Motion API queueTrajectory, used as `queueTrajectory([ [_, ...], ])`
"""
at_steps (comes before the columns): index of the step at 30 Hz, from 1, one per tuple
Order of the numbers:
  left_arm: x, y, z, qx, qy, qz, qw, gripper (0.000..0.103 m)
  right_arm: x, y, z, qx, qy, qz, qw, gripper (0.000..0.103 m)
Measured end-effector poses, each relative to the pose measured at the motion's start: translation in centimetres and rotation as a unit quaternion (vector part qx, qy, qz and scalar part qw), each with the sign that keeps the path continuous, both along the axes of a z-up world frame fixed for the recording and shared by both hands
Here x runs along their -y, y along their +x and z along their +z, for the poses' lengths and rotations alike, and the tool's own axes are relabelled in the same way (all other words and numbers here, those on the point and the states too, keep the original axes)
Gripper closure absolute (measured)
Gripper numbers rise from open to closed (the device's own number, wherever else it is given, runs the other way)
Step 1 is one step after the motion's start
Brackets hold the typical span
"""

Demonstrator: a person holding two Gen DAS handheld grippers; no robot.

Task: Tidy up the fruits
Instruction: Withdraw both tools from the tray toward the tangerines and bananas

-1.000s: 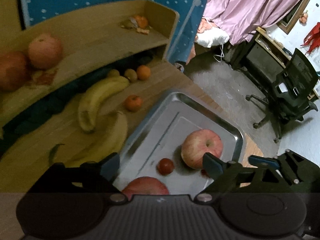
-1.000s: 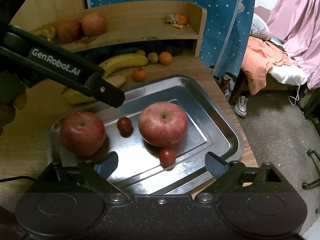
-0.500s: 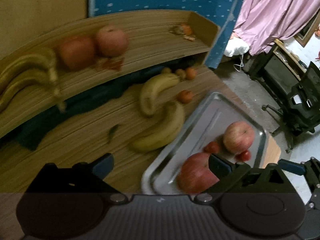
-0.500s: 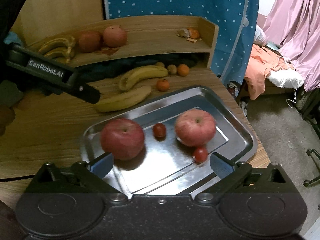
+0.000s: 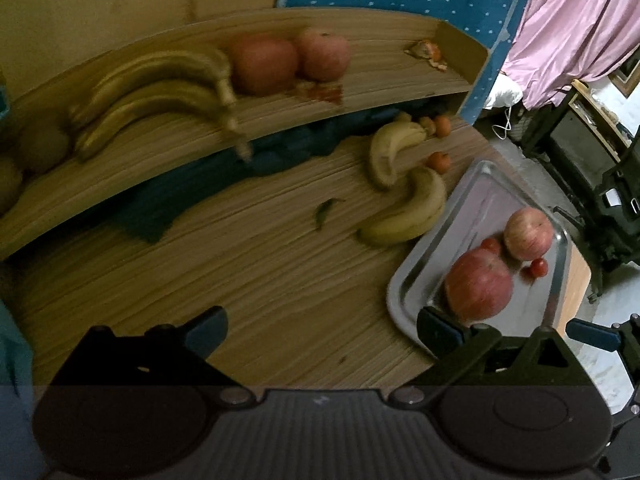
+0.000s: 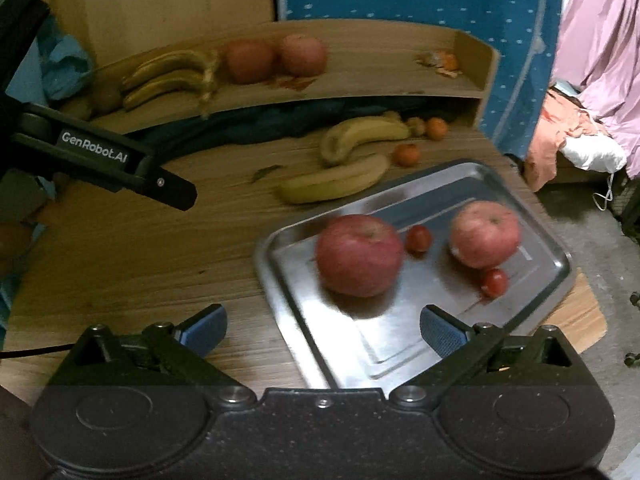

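Steel tray (image 6: 556, 280): our right gripper (image 6: 322, 330), fingers apart and empty, sits nearer it. Loose banana (image 6: 336, 180) lies beyond the tray's far-left rim, long axis crosswise; our left gripper (image 5: 320, 330) likewise gapes empty.

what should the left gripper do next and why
Probably swing the left gripper right and forward toward the nearer banana. Its jaws are open and empty over bare table, while two apples and two tomatoes already sit in the tray and both loose bananas lie just beside it.
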State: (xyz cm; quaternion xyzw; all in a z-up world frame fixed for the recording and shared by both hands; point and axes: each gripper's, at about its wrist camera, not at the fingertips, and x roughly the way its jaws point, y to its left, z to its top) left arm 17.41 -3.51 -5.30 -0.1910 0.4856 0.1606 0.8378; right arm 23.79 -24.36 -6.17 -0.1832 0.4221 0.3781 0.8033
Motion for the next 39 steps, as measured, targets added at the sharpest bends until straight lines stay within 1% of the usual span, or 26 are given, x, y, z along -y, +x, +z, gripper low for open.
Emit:
queueTrajectory([
  [3,-1.1,-1.4,0.0,0.000,0.001,0.008,1.0000,0.000,-1.2,-1.1,0.1,-0.001,-0.001,0.012,1.000,0.001],
  [8,-2.8,-3.3,-0.2,-0.005,0.006,0.035,0.9994,0.000,-3.1,-2.3,0.6,0.012,-0.008,0.037,0.999,0.001],
  [15,-4.7,-5.4,-0.4,0.007,-0.008,0.076,0.9971,0.000,-4.9,-3.3,1.6,0.038,-0.020,0.075,0.996,0.001],
  [19,-5.1,-5.8,-0.5,0.010,-0.011,0.087,0.9961,0.000,-5.3,-3.3,1.9,0.047,-0.020,0.084,0.995,0.001],
  [22,-5.2,-5.7,-0.5,0.013,-0.015,0.091,0.9956,0.000,-5.5,-2.9,1.8,0.049,-0.016,0.084,0.995,0.001],
  [31,-5.6,-4.2,-0.9,-0.003,-0.009,0.113,0.9936,0.000,-6.4,-0.2,0.7,0.042,-0.008,0.097,0.994,0.001],
  [35,-5.4,-2.7,-1.1,-0.006,-0.010,0.116,0.9932,0.000,-6.5,1.4,0.0,0.034,-0.011,0.106,0.994,0.001],
  [39,-4.8,-0.4,-1.6,-0.013,-0.010,0.109,0.9939,0.000,-6.1,3.6,-0.8,0.030,-0.018,0.098,0.995,0.001],
])
